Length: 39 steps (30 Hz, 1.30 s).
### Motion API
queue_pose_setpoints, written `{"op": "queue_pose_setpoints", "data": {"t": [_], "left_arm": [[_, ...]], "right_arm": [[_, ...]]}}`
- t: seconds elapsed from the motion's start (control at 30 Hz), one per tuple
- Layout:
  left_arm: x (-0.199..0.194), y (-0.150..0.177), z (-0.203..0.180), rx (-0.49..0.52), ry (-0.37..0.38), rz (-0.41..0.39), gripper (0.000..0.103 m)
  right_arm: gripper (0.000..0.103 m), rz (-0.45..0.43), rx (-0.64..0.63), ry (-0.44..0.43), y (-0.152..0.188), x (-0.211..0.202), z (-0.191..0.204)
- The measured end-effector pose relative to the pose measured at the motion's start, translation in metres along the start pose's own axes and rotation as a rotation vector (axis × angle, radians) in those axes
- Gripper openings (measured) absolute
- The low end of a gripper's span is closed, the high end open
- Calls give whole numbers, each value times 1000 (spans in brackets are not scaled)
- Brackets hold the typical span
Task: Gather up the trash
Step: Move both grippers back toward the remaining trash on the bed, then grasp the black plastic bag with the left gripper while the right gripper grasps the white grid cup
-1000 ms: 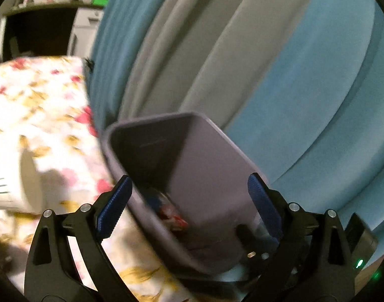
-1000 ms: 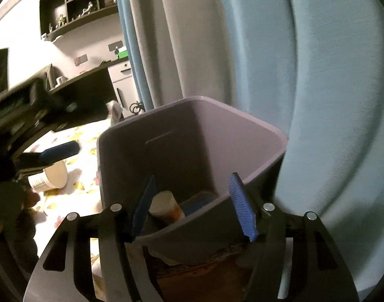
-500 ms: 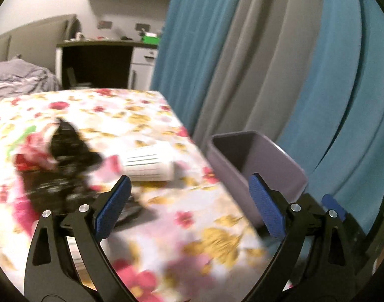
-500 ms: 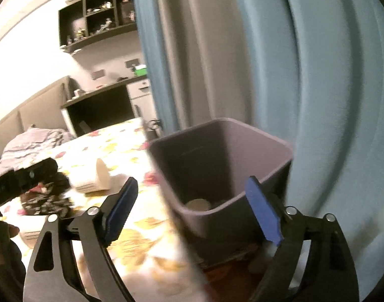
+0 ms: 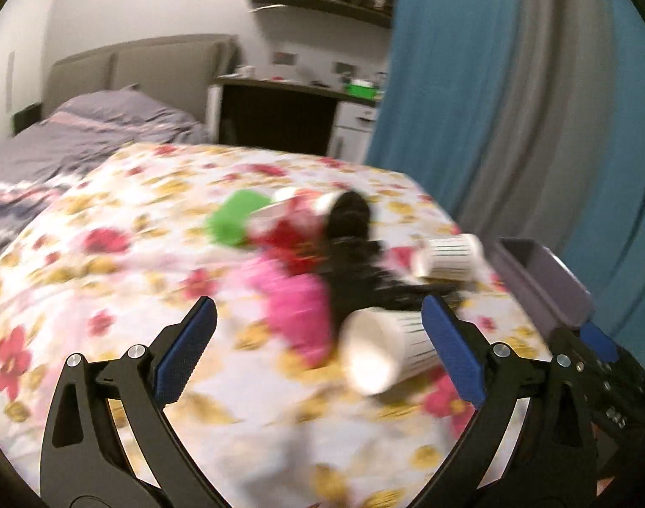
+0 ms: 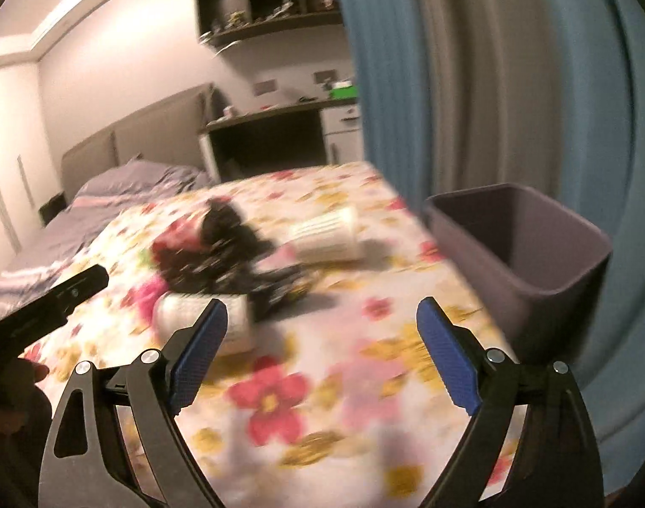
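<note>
Floral bedspread [image 5: 89, 279] now filling both views, where curtain and bin interior filled them a second ago; purple bin [image 6: 534, 249] shifted to right edge; trash heap mid-frame: black wrapper [image 5: 352, 245], pink packet [image 5: 297, 309], paper cup [image 5: 390, 351]; right gripper [image 6: 322, 351] just spread wide, empty; left gripper [image 5: 318, 351] likewise agape, empty; next pickup pending.

Motion blur smears the heap of trash [image 5: 305, 254] on the flowered table [image 5: 111, 296]: the green piece [image 5: 233, 218], the pink piece [image 5: 299, 309] and the black wrapper [image 5: 352, 249] cannot be told apart in kind. The bin [image 5: 542, 279] is half hidden behind the gripper body at the left wrist view's right edge, and its inside [image 6: 530, 245] is too dark to read. Small things on the wall shelf [image 6: 271, 0] are too tiny to name
</note>
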<state>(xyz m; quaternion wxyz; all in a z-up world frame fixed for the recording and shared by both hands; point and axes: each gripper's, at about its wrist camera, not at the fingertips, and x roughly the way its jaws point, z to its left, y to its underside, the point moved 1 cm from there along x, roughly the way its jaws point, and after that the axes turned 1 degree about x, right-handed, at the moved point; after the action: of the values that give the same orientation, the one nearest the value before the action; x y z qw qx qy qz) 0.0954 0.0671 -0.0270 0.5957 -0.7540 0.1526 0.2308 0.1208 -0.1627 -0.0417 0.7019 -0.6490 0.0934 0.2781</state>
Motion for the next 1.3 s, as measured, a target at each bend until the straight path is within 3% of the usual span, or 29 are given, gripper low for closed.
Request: {"op": "queue_pose_setpoints", "data": {"t": [0.2,0.4,0.53,0.73,0.87,1.07,1.17,1.3], "left_arm": [[-16,8,48,-61,-87,-15,96],[-26,12,69,-91,-103,-26,96],[-27,14,73,-93,-98,-26,96],[-22,20,75,-90,-86,-16,96],[-19,22,74,-82,-76,-10,96],[-17,22,68,-69,-61,-10,96],[-15,23,61,-55,-46,-8,96],[-13,24,51,-34,-27,-4,96]], "right_arm": [[88,32,-81,-30,16,12,57],[88,55,-141,-8,25,30,95],[80,80,-149,13,27,43,106],[58,123,-114,62,31,61,109],[36,151,-99,72,32,66,107],[12,169,-86,80,36,59,92],[4,159,-87,89,37,53,84],[4,150,-67,86,37,48,71]]}}
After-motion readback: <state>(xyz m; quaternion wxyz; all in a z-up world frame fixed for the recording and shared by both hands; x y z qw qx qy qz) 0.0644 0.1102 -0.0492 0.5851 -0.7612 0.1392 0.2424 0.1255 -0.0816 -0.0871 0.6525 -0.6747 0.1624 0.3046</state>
